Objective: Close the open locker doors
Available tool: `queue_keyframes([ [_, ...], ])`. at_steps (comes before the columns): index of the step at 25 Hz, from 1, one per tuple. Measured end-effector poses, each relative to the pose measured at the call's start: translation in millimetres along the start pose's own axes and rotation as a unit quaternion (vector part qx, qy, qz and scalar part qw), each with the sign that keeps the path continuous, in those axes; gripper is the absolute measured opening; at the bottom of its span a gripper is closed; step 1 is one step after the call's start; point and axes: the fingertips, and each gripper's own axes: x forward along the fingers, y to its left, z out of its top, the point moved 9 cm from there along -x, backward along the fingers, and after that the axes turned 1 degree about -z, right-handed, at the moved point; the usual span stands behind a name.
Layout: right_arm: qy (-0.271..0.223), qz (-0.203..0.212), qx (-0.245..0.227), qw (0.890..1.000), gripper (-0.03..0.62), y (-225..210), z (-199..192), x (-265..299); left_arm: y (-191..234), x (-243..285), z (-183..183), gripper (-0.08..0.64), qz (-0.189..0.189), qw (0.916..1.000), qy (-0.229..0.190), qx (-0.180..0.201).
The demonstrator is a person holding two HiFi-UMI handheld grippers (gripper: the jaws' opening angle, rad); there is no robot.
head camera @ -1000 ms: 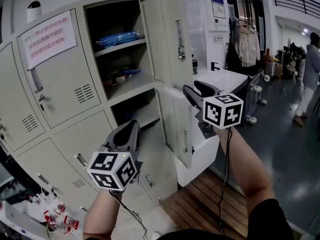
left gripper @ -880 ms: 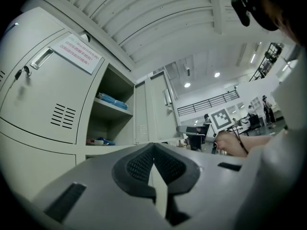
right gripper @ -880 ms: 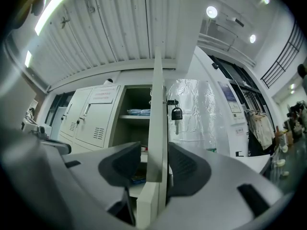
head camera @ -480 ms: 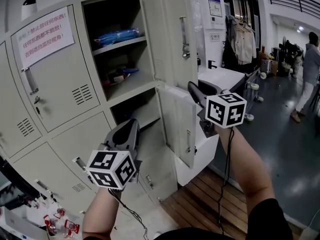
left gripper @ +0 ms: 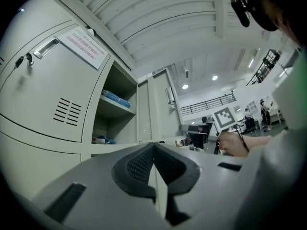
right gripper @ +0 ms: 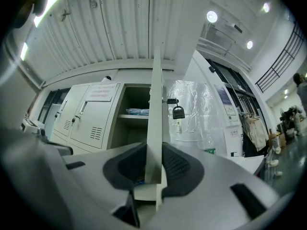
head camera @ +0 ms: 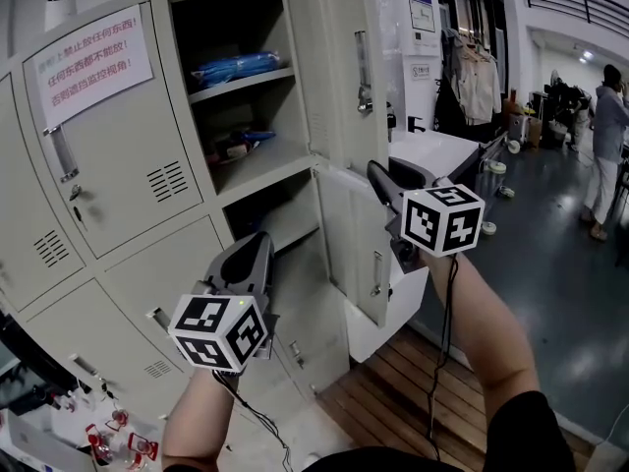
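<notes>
Two doors of the beige lockers stand open: the upper door (head camera: 334, 67) and the middle door (head camera: 354, 249) below it. My right gripper (head camera: 379, 178) is at their free edge, where one meets the other. Its jaws have just been closing. In the right gripper view the right gripper (right gripper: 154, 164) has its pads pressed on both faces of the door edge (right gripper: 156, 104), which runs up between them. A padlock (right gripper: 178, 112) hangs on that door. My left gripper (head camera: 257, 251) is lower, in front of the closed doors; the left gripper (left gripper: 154, 150) is shut on nothing.
Closed lockers fill the left, one with a red-lettered notice (head camera: 90, 62). Blue bags (head camera: 231, 72) lie on the upper open shelf. A white counter (head camera: 437, 155) stands right of the doors, with wooden slats (head camera: 393, 386) below. A person (head camera: 607, 136) stands far right.
Both grippers stay at about the same places. The right one remains at the open doors' edge, and the lockers shift only slightly in the head view.
</notes>
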Motion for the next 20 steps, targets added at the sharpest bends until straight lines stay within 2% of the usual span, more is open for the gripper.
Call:
queue_keyframes([
  [10, -0.018, -0.018, -0.012, 1.0, 0.103, 42.4, -3.3, 6.1, 20.3, -11.3, -5.7, 0.005, 0.007, 0.9999, 0.005, -0.007],
  [20, -0.026, 0.002, -0.027, 0.999, 0.126, 80.2, -6.5, 19.8, 41.2, -14.7, -12.3, 0.005, 0.015, 0.9998, 0.011, -0.012],
])
